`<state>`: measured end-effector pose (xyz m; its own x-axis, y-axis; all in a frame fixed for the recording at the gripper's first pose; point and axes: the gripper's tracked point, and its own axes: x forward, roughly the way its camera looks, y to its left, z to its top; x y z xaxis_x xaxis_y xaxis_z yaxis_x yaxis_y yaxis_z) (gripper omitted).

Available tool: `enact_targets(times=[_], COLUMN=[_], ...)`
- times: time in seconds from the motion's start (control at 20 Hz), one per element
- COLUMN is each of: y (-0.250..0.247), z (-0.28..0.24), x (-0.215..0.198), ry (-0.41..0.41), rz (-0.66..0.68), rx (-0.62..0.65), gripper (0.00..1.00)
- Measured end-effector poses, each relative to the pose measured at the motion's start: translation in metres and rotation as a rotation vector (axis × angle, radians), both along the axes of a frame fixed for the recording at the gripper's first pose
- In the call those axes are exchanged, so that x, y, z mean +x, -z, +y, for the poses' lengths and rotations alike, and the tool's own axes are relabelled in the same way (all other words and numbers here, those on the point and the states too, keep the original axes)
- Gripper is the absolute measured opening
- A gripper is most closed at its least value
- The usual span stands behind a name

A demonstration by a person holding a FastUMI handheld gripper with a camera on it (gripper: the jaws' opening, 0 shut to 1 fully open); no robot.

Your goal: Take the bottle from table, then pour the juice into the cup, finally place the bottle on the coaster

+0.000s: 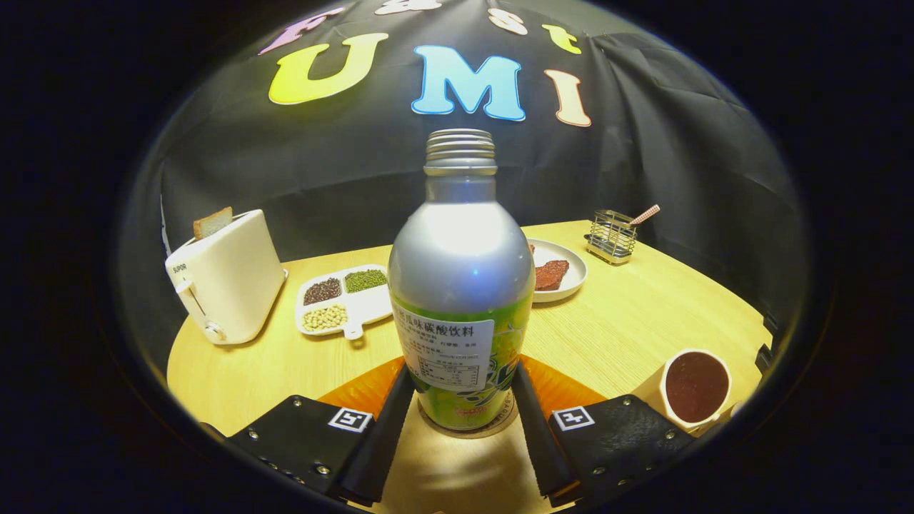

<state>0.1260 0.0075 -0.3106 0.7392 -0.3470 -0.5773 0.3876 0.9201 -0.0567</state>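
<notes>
Bottle [460, 285] stood upright on orange coaster [364, 389], between fingers of gripper [460, 407]; both fingers laid against lower sides, bottle apparently clamped. Cup [694, 387] seen near right, holding dark liquid. Mouth uncapped. Risks judged: smooth metal wall slipped through low grip; tall bottle tipped if released off-centre; cup knocked.

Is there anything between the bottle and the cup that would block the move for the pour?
Nothing visible does. The bottle stands upright between the gripper fingers, which flank its lower body. The cup sits beyond the right finger, with bare table between them. The plate lies farther back, off that path.
</notes>
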Motion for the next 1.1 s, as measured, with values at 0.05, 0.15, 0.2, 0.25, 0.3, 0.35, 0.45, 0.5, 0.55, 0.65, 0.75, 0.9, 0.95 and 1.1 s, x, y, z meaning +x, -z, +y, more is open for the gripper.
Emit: enact_targets(times=[0.05,0.15,0.2,0.25,0.3,0.35,0.45,0.5,0.55,0.65,0.75,0.9,0.95,1.1], y=[0.003,0.005,0.006,0.006,0.008,0.010,0.010,0.011,0.010,0.013,0.013,0.010,0.007,-0.012], z=[-0.002,-0.005,-0.006,-0.007,-0.008,-0.007,-0.008,-0.008,-0.008,-0.009,-0.009,-0.010,-0.011,-0.005], x=[0.001,0.002,0.002,0.003,0.002,0.003,0.003,0.002,0.002,-0.002,-0.005,-0.008,-0.010,-0.012], ry=[-0.002,-0.006,-0.008,-0.010,-0.013,-0.016,-0.023,-0.024,-0.024,-0.017,-0.008,-0.004,-0.004,-0.034], rz=[0.005,0.007,0.005,0.005,0.007,0.010,0.006,0.008,0.003,0.010,0.007,0.001,-0.002,-0.050], rx=[-0.003,-0.008,-0.013,-0.015,-0.016,-0.018,-0.026,-0.025,-0.022,-0.007,0.011,0.016,0.021,0.046], gripper=[0.78,0.77,0.77,0.78,0.78,0.79,0.79,0.79,0.80,0.80,0.83,0.95,0.96,0.96])
